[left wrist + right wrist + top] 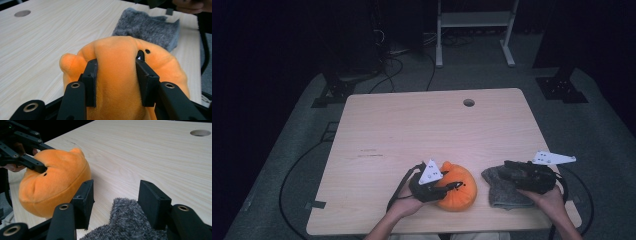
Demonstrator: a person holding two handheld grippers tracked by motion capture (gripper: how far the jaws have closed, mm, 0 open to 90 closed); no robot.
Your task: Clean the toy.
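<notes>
An orange plush toy (460, 189) lies near the table's front edge. My left gripper (453, 187) is shut on it. In the left gripper view both pads (91, 75) press into the soft orange body (117, 53) and pinch up a fold. To its right lies a grey fuzzy cloth (502, 192). My right gripper (508, 168) hovers over the cloth's far part and is open. In the right gripper view its jaws (115, 192) stand wide apart above the cloth's edge (127, 220) without touching it. The plush (57, 182) and the left gripper (41, 168) show at the left there.
The light wooden table (422, 130) has a round cable hole (468, 102) near its far edge. Cables and a white metal frame (474, 20) stand on the dark floor behind. The cloth lies close to the front right corner (577, 220).
</notes>
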